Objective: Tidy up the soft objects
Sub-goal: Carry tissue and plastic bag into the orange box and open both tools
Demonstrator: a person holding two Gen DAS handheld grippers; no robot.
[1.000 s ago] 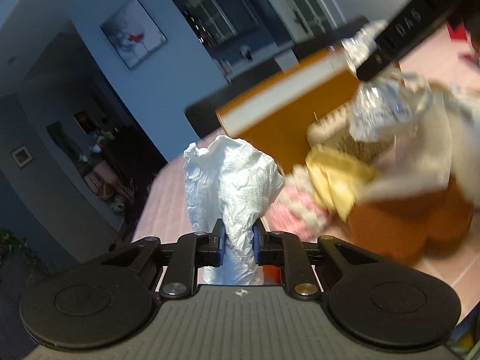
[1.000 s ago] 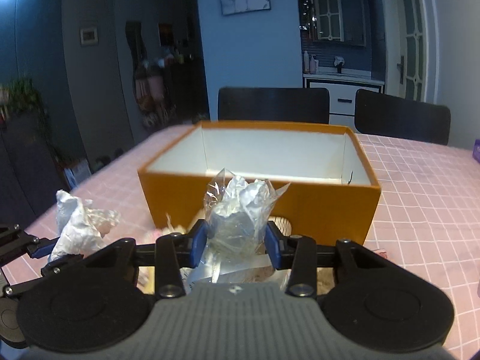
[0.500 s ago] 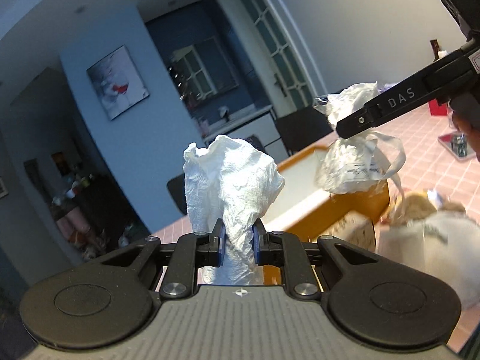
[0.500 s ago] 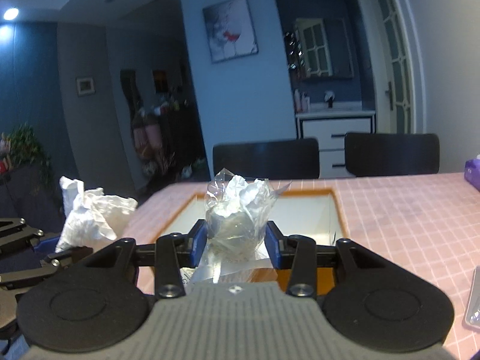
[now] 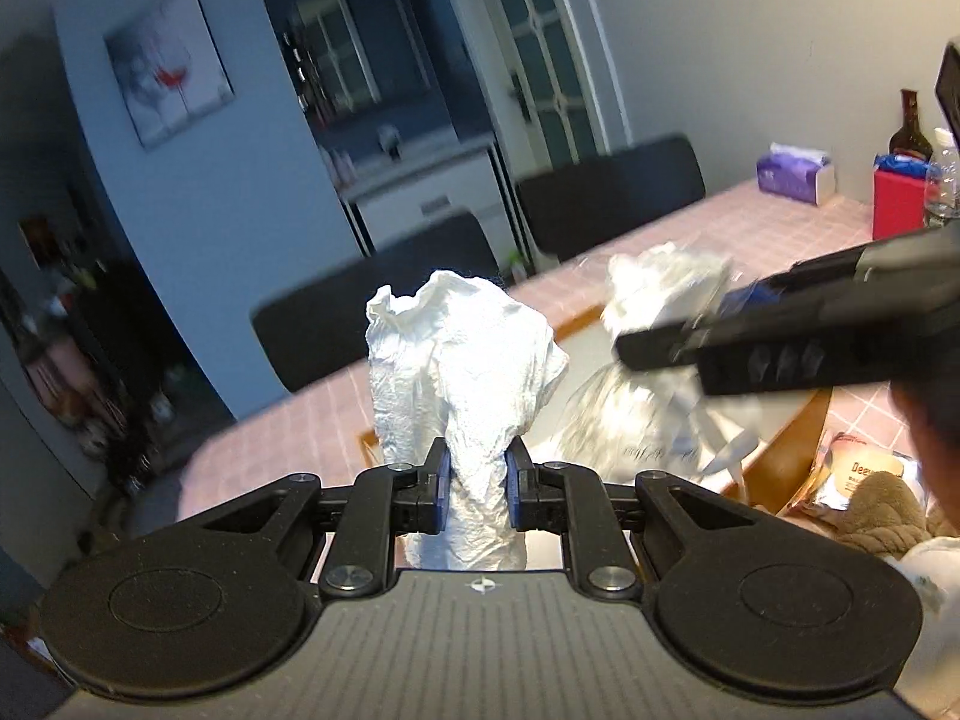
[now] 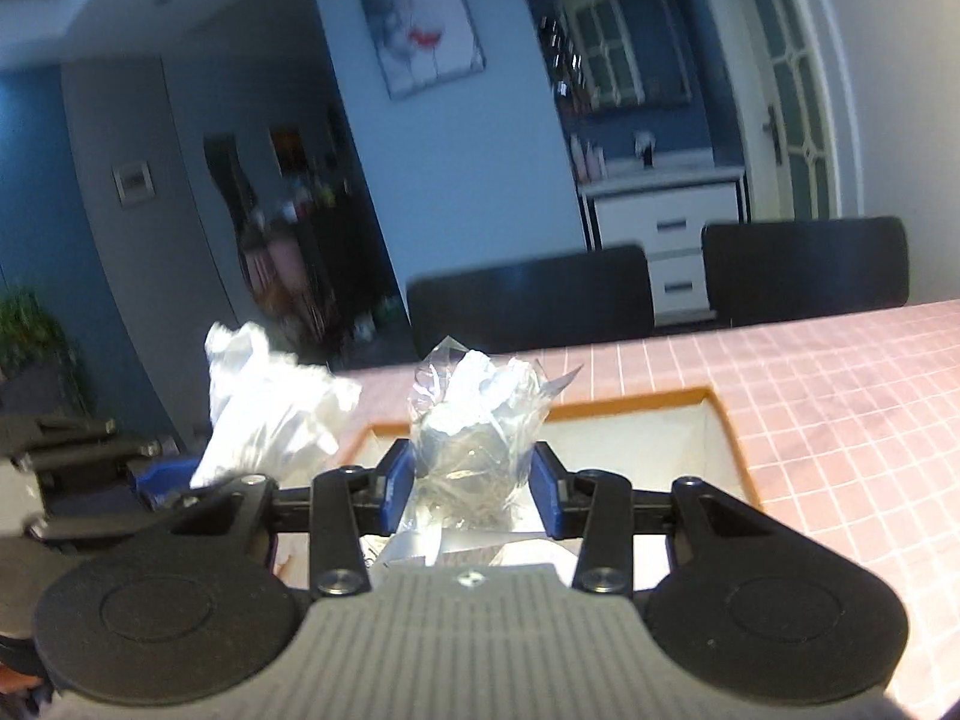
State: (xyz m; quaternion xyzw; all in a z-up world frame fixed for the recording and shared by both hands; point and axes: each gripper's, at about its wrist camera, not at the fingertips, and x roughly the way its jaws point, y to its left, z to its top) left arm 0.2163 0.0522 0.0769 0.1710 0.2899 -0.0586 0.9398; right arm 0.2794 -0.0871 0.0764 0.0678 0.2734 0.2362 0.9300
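Right now both claws are loaded and raised over the orange box (image 6: 729, 450), which serves as the landmark on the pink tiled table (image 6: 840, 396). The left claw (image 5: 477, 489) is clenched on a crumpled white paper towel (image 5: 462, 366), which stands upright between its blue pads, above the box's near-left corner as far as the left wrist view shows. The right claw (image 6: 471, 489) grasps a clear plastic bag (image 6: 474, 420) stuffed with white filling, hanging over the open white interior of the box. Neither item has been let go, so, judging by this, the drop into the box is the step in hand. What part of the box floor shows looks bare. Beside the box, on its near-right side, a brown knitted item (image 5: 882, 510) and a printed packet (image 5: 846, 474) lie on the table, so several soft things appear left to gather; the job seems at an early stage.
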